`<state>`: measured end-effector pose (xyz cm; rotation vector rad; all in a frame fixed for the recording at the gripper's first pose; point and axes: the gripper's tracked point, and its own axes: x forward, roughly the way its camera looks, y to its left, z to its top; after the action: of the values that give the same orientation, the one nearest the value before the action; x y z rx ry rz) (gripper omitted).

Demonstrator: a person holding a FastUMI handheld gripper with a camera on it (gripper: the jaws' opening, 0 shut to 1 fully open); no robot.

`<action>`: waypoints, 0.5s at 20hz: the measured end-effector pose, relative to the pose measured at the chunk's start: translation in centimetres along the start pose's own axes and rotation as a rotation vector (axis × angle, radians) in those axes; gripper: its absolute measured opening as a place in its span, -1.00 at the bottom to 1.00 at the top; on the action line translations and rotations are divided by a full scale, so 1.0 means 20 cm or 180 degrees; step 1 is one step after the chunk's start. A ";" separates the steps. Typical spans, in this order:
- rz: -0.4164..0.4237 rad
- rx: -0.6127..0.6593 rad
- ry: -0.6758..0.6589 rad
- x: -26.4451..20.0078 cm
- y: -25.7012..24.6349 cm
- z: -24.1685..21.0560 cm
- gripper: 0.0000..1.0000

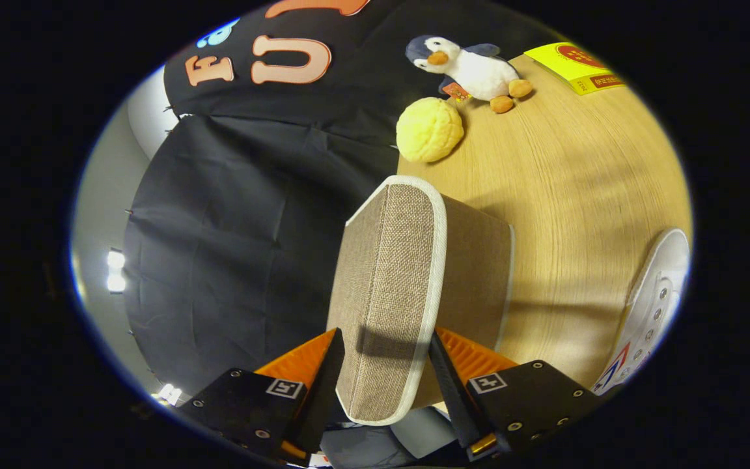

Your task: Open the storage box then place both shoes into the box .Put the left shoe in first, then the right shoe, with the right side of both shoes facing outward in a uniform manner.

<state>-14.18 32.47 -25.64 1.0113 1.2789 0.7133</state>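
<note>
Gripper (385, 365) sat at the bottom centre of the frame, its two fingers parted about as wide as the lid's edge and pressing on it from either side, so it had hold of the storage box lid (391, 293). Lid was a panel of beige woven fabric with a white piped border and rounded corners, raised and tilted up toward the camera, running from between the fingers up to mid-frame. Box body (476, 273), same beige weave, showed just behind and right of the lid; its inside was hidden by the lid.

Box stood on a light wooden table (577, 195) filling the right half of the frame. One white lace-up shoe (652, 306) with metal eyelets lay at the right edge, apart from the box. Which shoe of the pair could not be told.

Beyond the box, upper centre: a yellow bumpy ball (429, 129), and just behind it a plush penguin (469, 65) lying on the table. Yellow carton (573, 67) at upper right. Black cloth wall (232, 247) filled the left side.
</note>
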 end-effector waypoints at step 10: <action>0.0270 -0.0293 -0.0090 -0.01 0.43 -0.01 -0.29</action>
<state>-13.56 35.86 -17.80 1.0019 1.1737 0.8129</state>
